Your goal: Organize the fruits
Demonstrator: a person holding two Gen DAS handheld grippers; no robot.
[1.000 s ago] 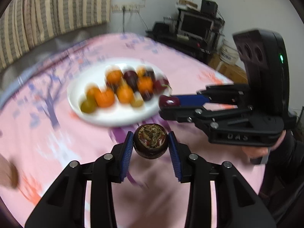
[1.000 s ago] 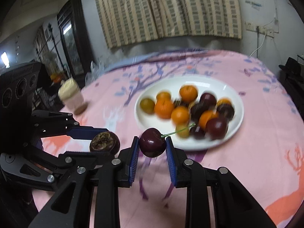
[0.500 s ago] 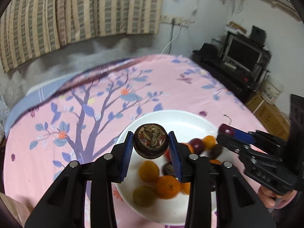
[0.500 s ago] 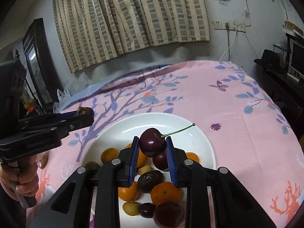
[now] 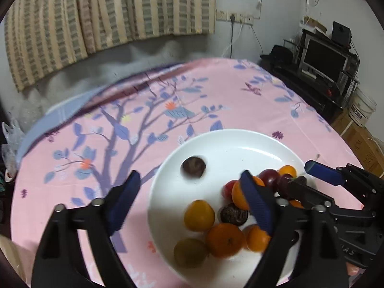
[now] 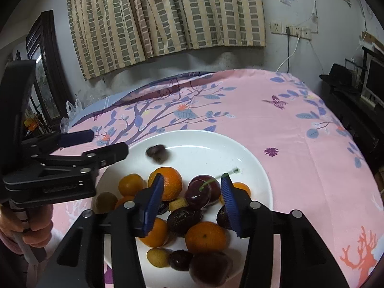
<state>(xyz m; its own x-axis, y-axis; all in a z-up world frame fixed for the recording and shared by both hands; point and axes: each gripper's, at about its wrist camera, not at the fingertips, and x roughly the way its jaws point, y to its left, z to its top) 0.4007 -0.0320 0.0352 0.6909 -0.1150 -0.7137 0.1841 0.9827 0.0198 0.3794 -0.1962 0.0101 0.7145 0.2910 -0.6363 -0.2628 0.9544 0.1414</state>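
**Both fruits let go onto the plate**

Where half a second ago each gripper clenched a fruit above the plate [image 5: 283,148], both now stand with jaws spread wide and nothing between the pads. The left gripper [image 5: 189,192] has dropped its dark round fruit [image 5: 193,167], which lies blurred on the bare far-left part of the plate, apart from the heap. The right gripper [image 6: 192,189] has released the cherry [image 6: 202,192], which sits among the other fruit, stem [image 6: 219,174] pointing toward the plate's far right edge. I judge that both deliveries are made and the fruit is now gathered on the plate; the blur suggests the dark fruit may yet roll before settling.

From the left wrist, the dark fruit shows plainly alone on white, with oranges [image 5: 224,240] and a greenish fruit [image 5: 190,252] near the plate's near edge; the cherry is largely hidden behind the right gripper's fingers there. From the right wrist, the cherry shows clearly between the open pads, with the heap of oranges [image 6: 205,240] and dark plums [image 6: 210,267] below it, and the person's left hand [image 6: 26,228] gripping the handle. The tablecloth [image 6: 300,132] around the plate carries no fruit in either view.
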